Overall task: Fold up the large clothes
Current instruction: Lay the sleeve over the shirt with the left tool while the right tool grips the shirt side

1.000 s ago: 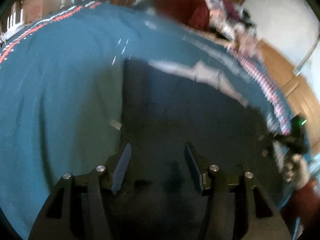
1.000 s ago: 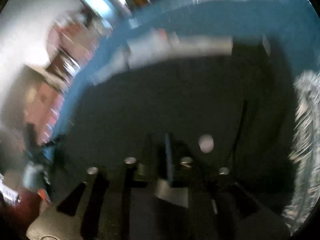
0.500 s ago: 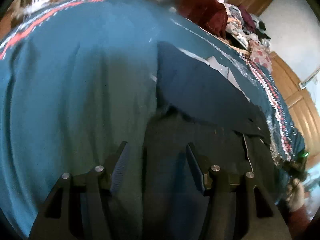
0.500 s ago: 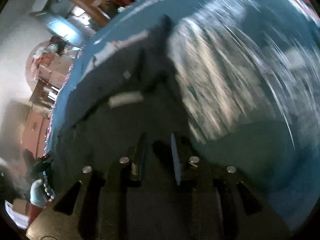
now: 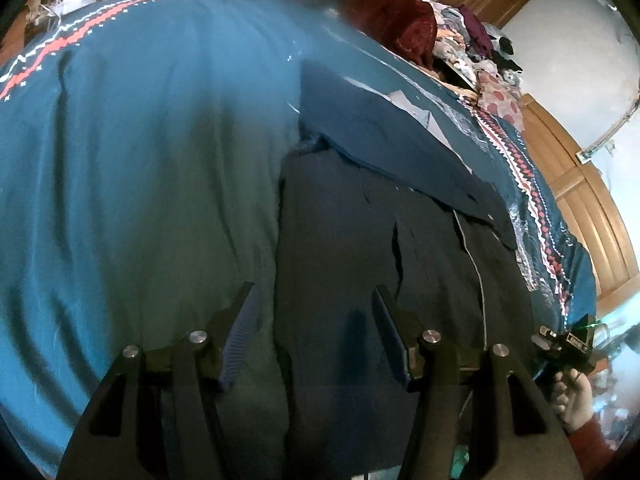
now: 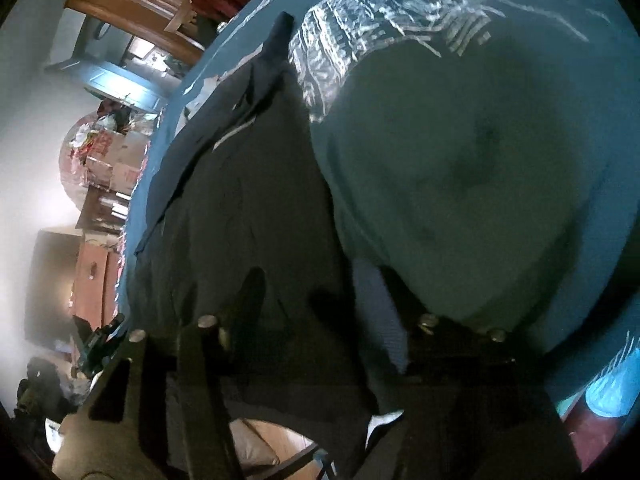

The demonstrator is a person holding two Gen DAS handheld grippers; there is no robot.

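Observation:
A large dark navy garment (image 5: 352,240) lies flat on a teal bedspread (image 5: 140,152), its far part folded back over itself (image 5: 380,136). My left gripper (image 5: 314,314) is open low over the garment's near left edge, one finger over the bedspread, the other over the cloth. In the right wrist view the same garment (image 6: 248,184) stretches away to the left, its right edge against the bedspread (image 6: 460,160). My right gripper (image 6: 312,296) is open above that near edge, with nothing between its fingers. The right gripper (image 5: 568,340) also shows at the far right, held by a hand (image 5: 574,400).
A heap of red and mixed clothes (image 5: 396,20) sits at the bed's far side. Wooden wardrobe doors (image 5: 592,208) stand on the right. Cardboard boxes (image 6: 116,160) and a cabinet (image 6: 90,276) are beyond the bed's left edge.
The right gripper went from shut to wide open and swung toward the garment's right edge. The left gripper stayed open and pulled back, so the garment's folded far part came into view.

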